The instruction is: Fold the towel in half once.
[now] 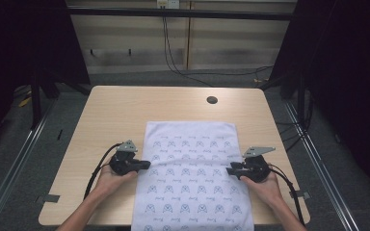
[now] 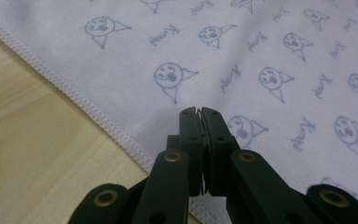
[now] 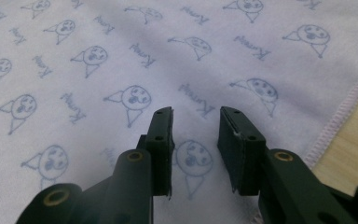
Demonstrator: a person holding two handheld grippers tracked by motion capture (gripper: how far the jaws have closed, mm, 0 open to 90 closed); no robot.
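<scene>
A pale cloth [image 1: 192, 144] printed with small blue faces lies flat on the wooden table [image 1: 115, 110], its near end reaching the front edge. My left gripper [image 1: 148, 164] lies at the cloth's left hem. In the left gripper view the cloth [image 2: 261, 46] spreads ahead, and the left gripper [image 2: 199, 111] has its jaws together, tips down on the fabric just inside the stitched hem. My right gripper [image 1: 228, 170] rests at the cloth's right side. In the right gripper view it [image 3: 196, 116] stands open just above the cloth [image 3: 121, 51], with a gap between the pads.
A round cable hole [image 1: 212, 100] sits in the table's far right part. Bare wood runs along both sides of the cloth and beyond its far edge. Cables [image 1: 173, 62] trail across the floor behind the table, and dark curtains stand at both sides.
</scene>
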